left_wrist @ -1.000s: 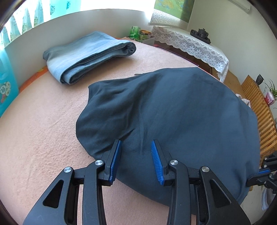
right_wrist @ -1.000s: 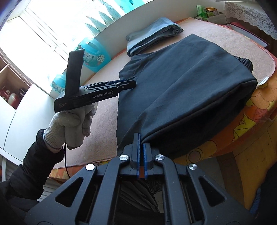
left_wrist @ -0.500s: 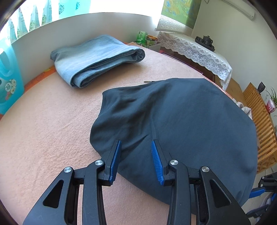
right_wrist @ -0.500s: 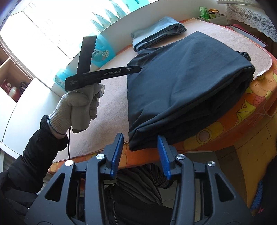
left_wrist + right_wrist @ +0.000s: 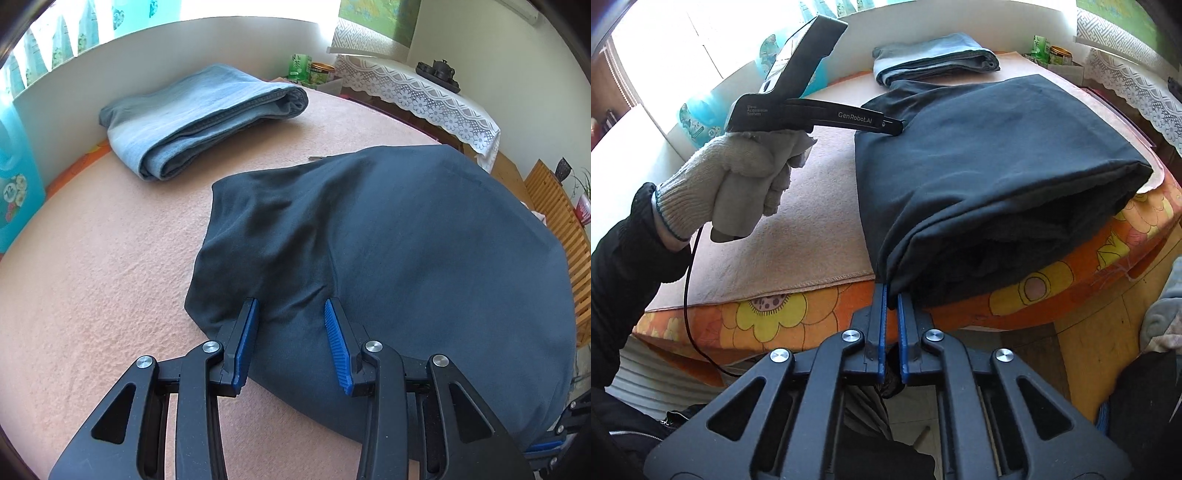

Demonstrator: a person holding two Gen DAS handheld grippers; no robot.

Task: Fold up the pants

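On the peach blanket [image 5: 110,295], dark navy cotton pants [image 5: 424,240] lie folded; left gripper [image 5: 291,306] spread over them, right gripper [image 5: 892,291] pinching their hanging corner.

Left tool spread, right tool pinched

The left tool [image 5: 291,308] has its fingers wide apart, gripped by a gloved hand [image 5: 738,181]; the right tool [image 5: 892,295] has its fingers nearly together.

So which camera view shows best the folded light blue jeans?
The left wrist view shows the folded light blue jeans best: they lie large and unblocked on the pink blanket, with their layers and seam plain. In the right wrist view the jeans are small and far, behind the dark pants.
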